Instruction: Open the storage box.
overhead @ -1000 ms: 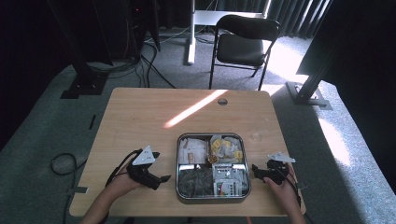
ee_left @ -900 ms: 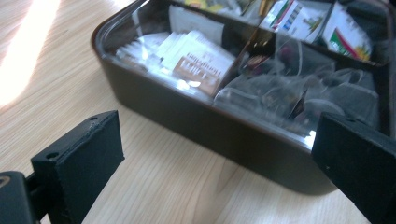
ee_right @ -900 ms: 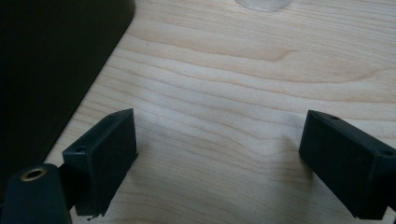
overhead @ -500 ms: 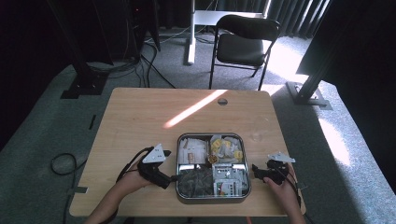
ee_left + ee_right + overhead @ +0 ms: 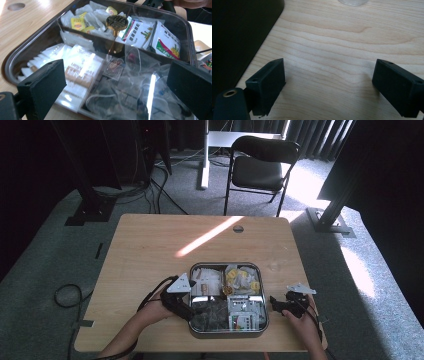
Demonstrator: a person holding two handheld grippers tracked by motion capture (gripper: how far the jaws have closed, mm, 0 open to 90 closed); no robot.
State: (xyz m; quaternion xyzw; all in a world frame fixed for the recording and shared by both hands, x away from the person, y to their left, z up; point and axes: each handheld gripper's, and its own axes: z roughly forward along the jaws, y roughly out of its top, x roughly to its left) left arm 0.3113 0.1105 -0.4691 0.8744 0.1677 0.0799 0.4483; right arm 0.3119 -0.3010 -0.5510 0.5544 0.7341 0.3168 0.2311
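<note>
With its jaws spread, left claw (image 5: 117, 87) over the tray (image 5: 32, 47).

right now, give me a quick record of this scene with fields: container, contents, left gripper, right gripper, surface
container: metal tray with compartments and a clear lid, at the near edge of the table
contents: yellow tea bags, green-and-white sachets, white packets; a brass knob at the centre
left gripper: left gripper open, jaws over the tray's near left corner
right gripper: right gripper open, over bare wood right of the tray
surface: wooden table
</note>
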